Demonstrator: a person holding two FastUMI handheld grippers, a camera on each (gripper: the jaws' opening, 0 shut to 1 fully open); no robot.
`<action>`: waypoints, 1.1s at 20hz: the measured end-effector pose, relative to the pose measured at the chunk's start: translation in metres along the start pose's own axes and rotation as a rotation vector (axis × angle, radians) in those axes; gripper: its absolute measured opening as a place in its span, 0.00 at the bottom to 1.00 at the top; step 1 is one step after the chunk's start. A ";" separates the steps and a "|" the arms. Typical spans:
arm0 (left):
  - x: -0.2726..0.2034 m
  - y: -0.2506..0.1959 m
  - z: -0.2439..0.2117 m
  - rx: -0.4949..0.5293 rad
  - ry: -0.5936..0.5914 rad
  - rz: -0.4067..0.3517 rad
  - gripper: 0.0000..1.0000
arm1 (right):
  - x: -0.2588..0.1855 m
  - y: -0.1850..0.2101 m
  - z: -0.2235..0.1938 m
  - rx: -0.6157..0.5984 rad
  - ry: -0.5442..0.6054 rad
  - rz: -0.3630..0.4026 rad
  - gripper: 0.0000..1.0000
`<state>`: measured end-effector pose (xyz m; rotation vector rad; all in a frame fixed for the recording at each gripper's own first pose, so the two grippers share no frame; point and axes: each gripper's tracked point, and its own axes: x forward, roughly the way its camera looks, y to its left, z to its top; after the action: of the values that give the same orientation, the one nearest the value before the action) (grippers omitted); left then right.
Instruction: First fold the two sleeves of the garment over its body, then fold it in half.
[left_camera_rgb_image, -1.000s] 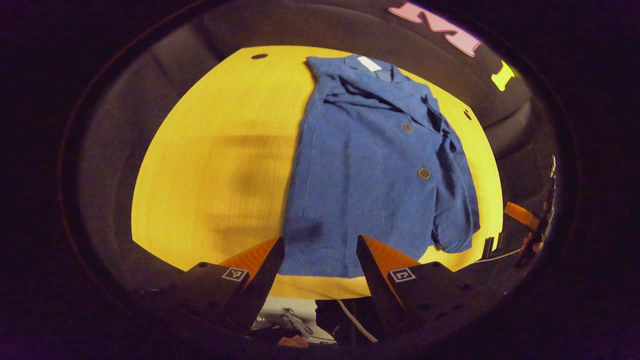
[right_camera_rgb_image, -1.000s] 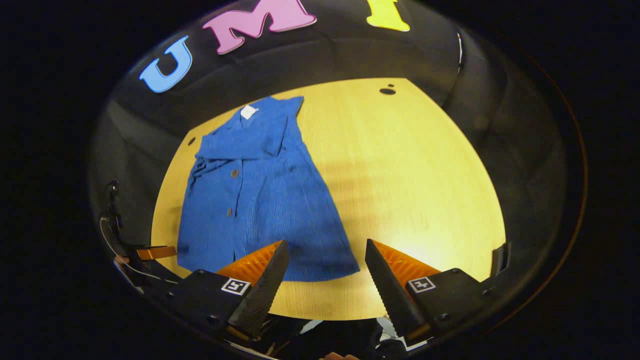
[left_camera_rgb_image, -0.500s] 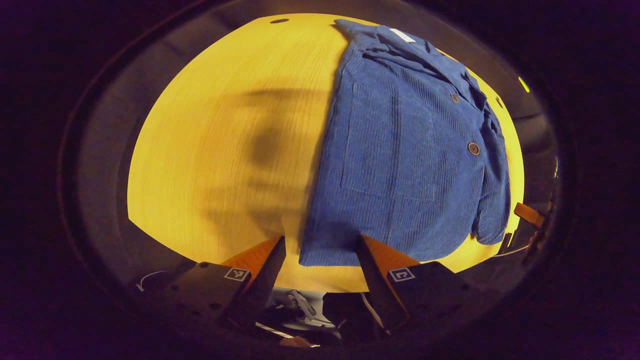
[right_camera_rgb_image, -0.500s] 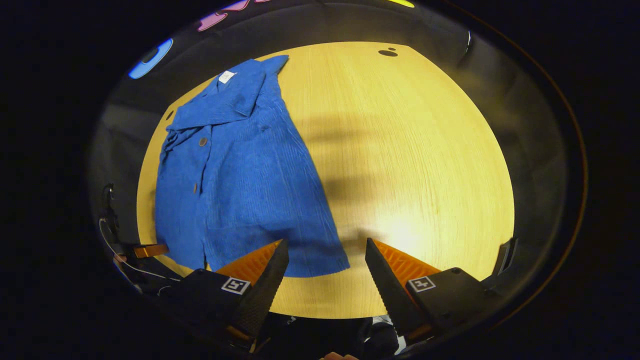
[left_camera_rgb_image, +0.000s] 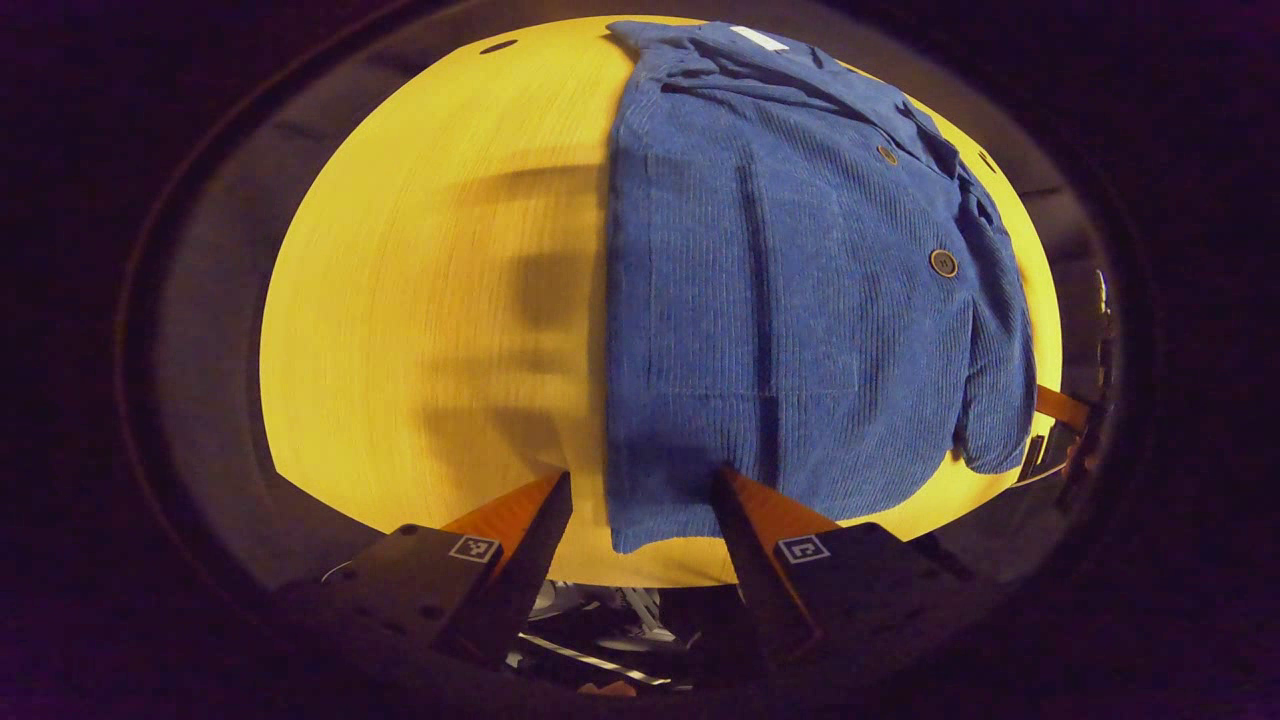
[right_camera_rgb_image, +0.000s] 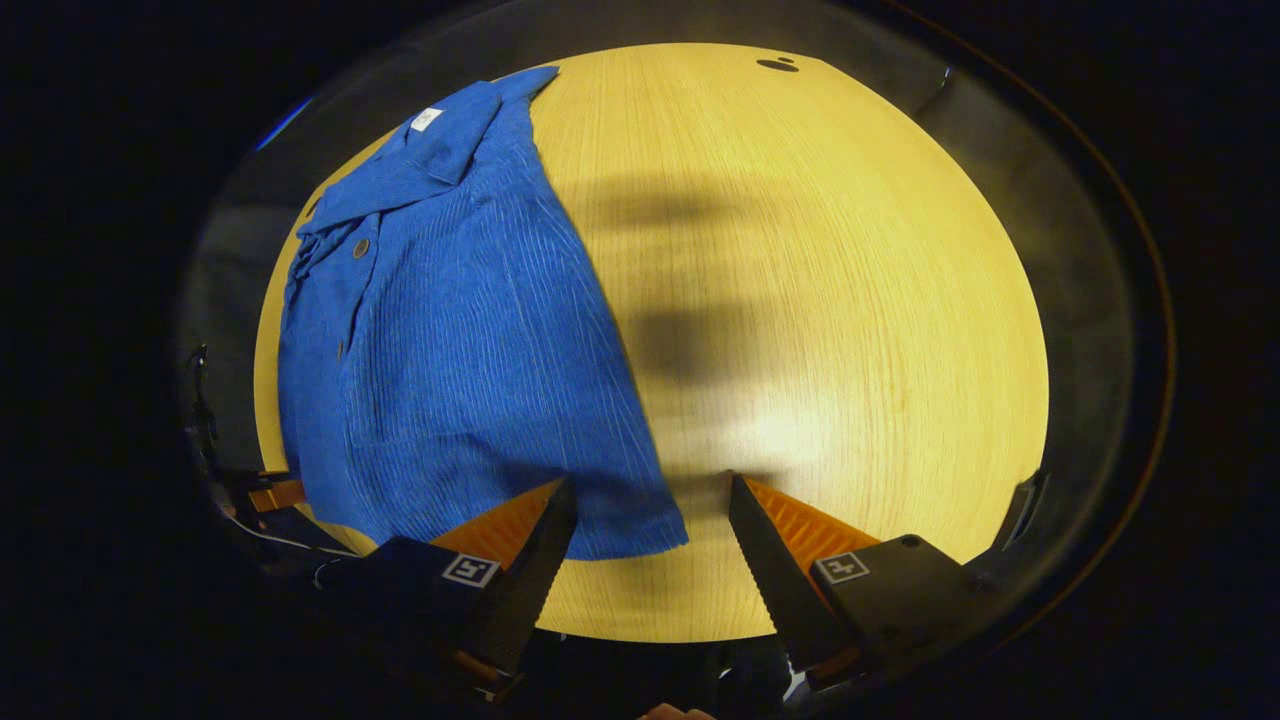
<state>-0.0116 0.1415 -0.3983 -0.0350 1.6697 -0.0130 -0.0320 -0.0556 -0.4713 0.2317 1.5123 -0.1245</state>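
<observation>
Sleeves look folded in on the blue garment (left_camera_rgb_image: 790, 300), flat at bench (right_camera_rgb_image: 850, 300) mid w/ hem at near edge; left gripper (left_camera_rgb_image: 640, 490) & right gripper (right_camera_rgb_image: 650, 500), both released, poised over hem corners, likely to pinch for half-fold.

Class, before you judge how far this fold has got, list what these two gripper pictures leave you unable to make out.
- Blue corduroy jacket, left gripper view: the hem behind the left gripper's open finger is hidden.
- Right gripper view: the right gripper's finger covers part of the jacket's hem.
- White collar label: too small to read.
- Yellow wooden table: its near edge is cut off behind both grippers.
</observation>
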 end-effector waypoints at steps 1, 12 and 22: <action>0.000 -0.003 0.001 0.008 0.004 -0.002 0.83 | 0.000 0.000 0.000 0.003 0.007 -0.004 0.99; -0.002 -0.023 0.008 0.012 0.022 -0.068 0.24 | 0.009 0.045 -0.015 -0.118 0.094 -0.040 0.40; -0.001 -0.030 0.008 -0.069 -0.016 -0.213 0.00 | -0.001 0.060 -0.014 -0.003 0.111 0.092 0.01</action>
<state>-0.0036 0.1119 -0.3974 -0.2640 1.6435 -0.1159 -0.0328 0.0055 -0.4666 0.3101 1.6094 -0.0367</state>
